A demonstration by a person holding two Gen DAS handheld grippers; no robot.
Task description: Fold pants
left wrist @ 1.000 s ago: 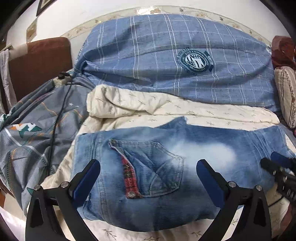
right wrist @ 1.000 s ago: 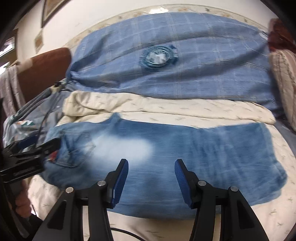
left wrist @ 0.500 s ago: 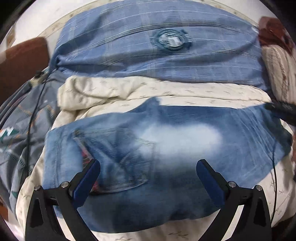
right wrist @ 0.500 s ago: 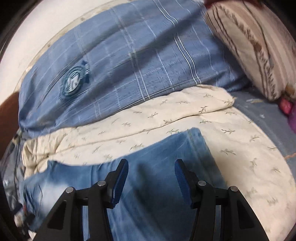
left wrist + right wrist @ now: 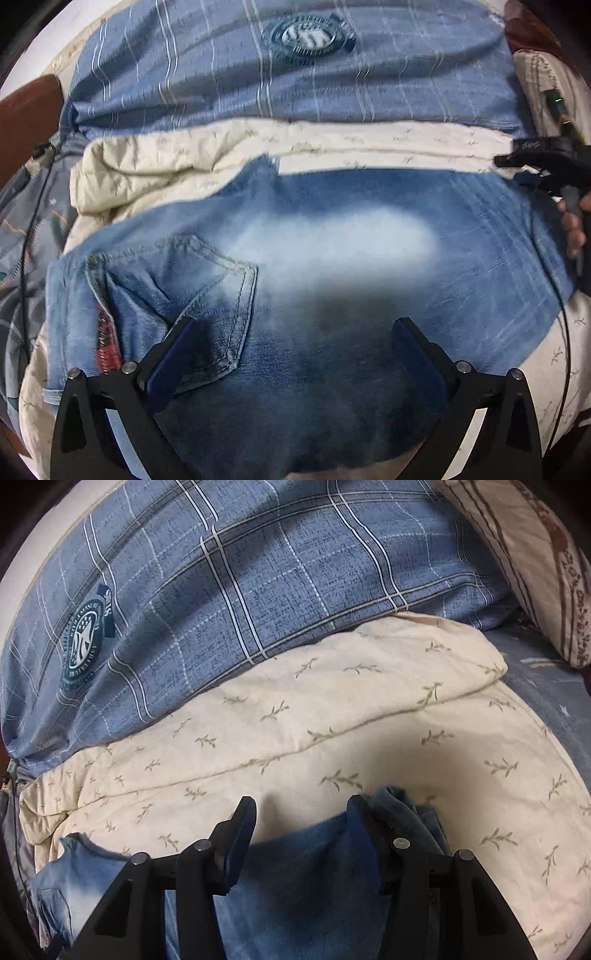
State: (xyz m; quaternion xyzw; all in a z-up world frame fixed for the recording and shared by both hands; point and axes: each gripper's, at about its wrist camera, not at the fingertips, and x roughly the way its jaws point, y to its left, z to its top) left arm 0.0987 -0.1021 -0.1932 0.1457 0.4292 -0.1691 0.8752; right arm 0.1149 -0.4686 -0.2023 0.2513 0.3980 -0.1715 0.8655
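In the left wrist view the pants [image 5: 332, 258] are smeared by motion blur, and their near edge runs under the left gripper [image 5: 291, 343] and out of the bottom of the picture. The right gripper [image 5: 517, 162] at the right rim is partly cut off. In the right wrist view the right gripper [image 5: 301, 825] covers the pants' hem [image 5: 399, 812], so any contact there is unclear.

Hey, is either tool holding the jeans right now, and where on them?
Neither. The left tool hangs open over the jeans near the back pocket. The right tool is open, straddling the leg hem.
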